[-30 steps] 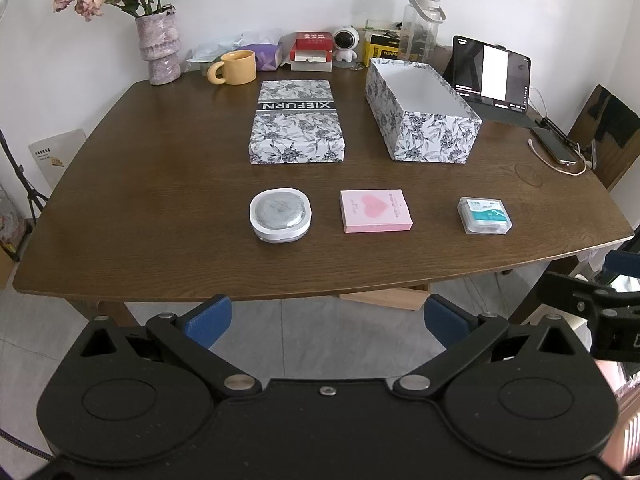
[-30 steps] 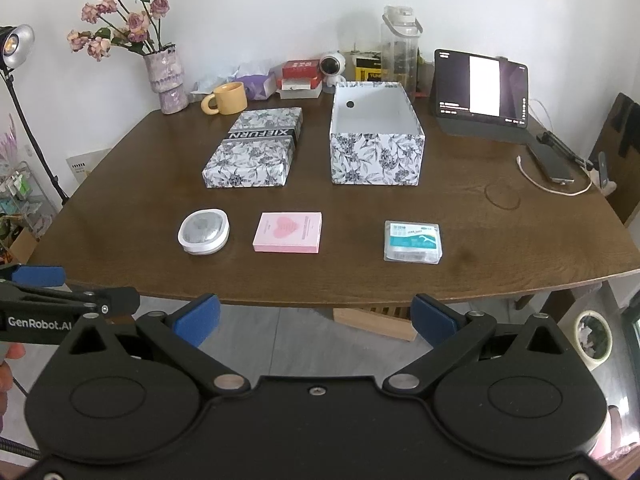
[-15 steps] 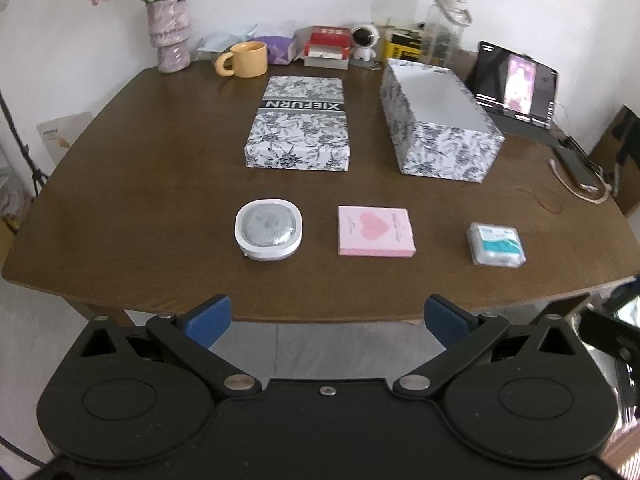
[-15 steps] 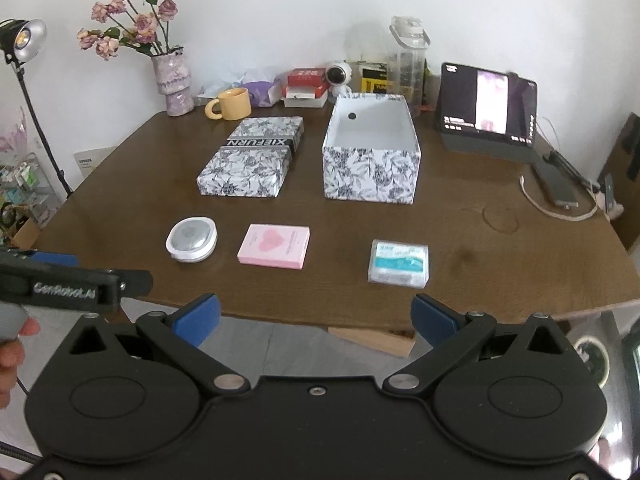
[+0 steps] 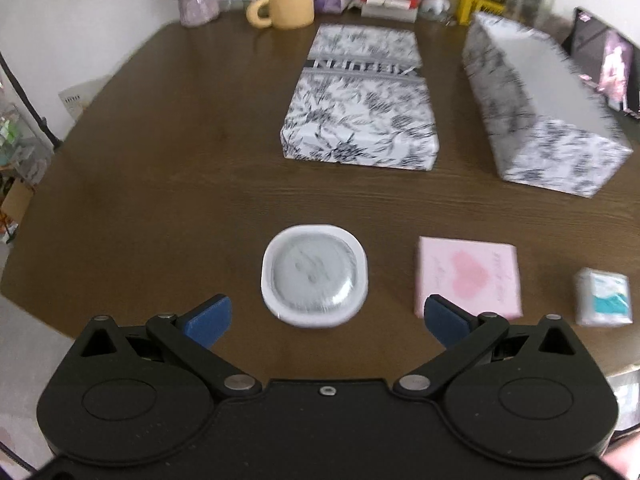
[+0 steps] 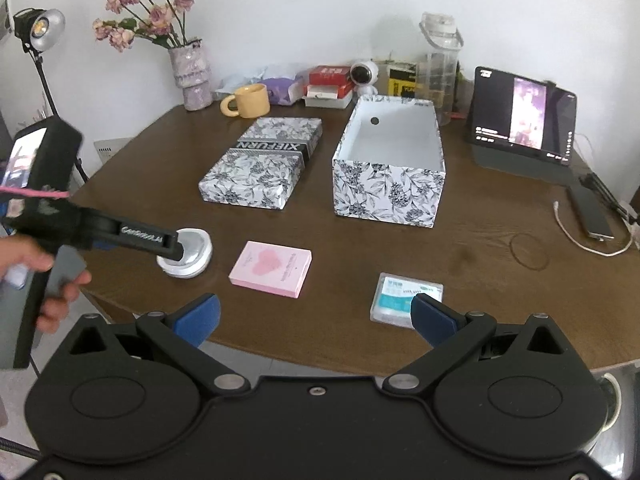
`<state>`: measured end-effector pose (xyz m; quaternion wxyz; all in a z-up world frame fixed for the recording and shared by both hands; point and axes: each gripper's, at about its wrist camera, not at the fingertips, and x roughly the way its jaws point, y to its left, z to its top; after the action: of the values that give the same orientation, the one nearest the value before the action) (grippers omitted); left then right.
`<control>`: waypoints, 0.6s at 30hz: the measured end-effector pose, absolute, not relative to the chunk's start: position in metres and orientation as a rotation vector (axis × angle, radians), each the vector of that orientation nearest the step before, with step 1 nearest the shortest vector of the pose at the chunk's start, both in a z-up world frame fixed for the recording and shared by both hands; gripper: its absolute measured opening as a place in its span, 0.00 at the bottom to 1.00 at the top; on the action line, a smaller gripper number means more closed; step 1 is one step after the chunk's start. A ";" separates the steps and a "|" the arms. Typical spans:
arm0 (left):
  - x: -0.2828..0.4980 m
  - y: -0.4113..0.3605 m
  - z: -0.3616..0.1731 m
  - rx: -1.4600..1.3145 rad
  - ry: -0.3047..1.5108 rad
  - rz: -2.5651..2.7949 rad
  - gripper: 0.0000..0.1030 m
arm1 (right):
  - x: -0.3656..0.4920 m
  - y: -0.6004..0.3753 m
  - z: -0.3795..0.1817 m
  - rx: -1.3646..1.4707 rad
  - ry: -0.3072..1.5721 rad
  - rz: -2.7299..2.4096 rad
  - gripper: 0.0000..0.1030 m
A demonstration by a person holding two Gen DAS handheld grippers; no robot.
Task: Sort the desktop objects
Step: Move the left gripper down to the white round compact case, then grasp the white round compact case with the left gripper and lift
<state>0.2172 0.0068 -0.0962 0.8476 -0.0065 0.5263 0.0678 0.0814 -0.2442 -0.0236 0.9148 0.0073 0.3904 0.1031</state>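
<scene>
A white round case [image 5: 314, 276] with a grey lid lies near the table's front edge, also in the right wrist view [image 6: 188, 256]. A pink heart box [image 5: 468, 276] [image 6: 271, 268] lies to its right, then a small clear packet [image 5: 604, 298] [image 6: 404, 296]. An open floral box [image 6: 390, 168] [image 5: 544, 120] stands behind, its floral lid [image 6: 262, 162] [image 5: 360, 100] to the left. My left gripper [image 5: 326, 320] is open, low over the table, its fingers either side of the white case. My right gripper [image 6: 314, 316] is open and empty at the front edge, near the packet.
Along the back stand a flower vase [image 6: 192, 76], a yellow mug [image 6: 248, 100], small boxes, a toy camera and a clear jug [image 6: 440, 64]. A tablet [image 6: 524, 116], a phone and a cable lie at the right. A lamp [image 6: 40, 30] stands left of the table.
My left gripper has moved forward and down over the table to the white case. My right gripper has moved closer to the table edge. Both stay open.
</scene>
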 end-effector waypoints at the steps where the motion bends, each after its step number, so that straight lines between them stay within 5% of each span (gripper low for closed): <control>1: 0.227 0.010 -0.103 -0.016 1.133 0.154 1.00 | 0.090 -0.244 -0.027 0.015 0.812 0.212 1.00; 12: 0.287 0.032 -0.162 -0.047 1.357 0.170 0.98 | 0.185 -0.227 -0.051 -0.008 0.909 0.224 1.00; 18: 0.289 0.032 -0.169 -0.080 1.422 0.142 0.87 | 0.215 -0.219 -0.058 -0.009 0.942 0.234 1.00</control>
<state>0.2894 0.0318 -0.1691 0.7546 -0.0366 0.6519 0.0651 0.2152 -0.2187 -0.0575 0.8846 -0.0043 0.4525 0.1126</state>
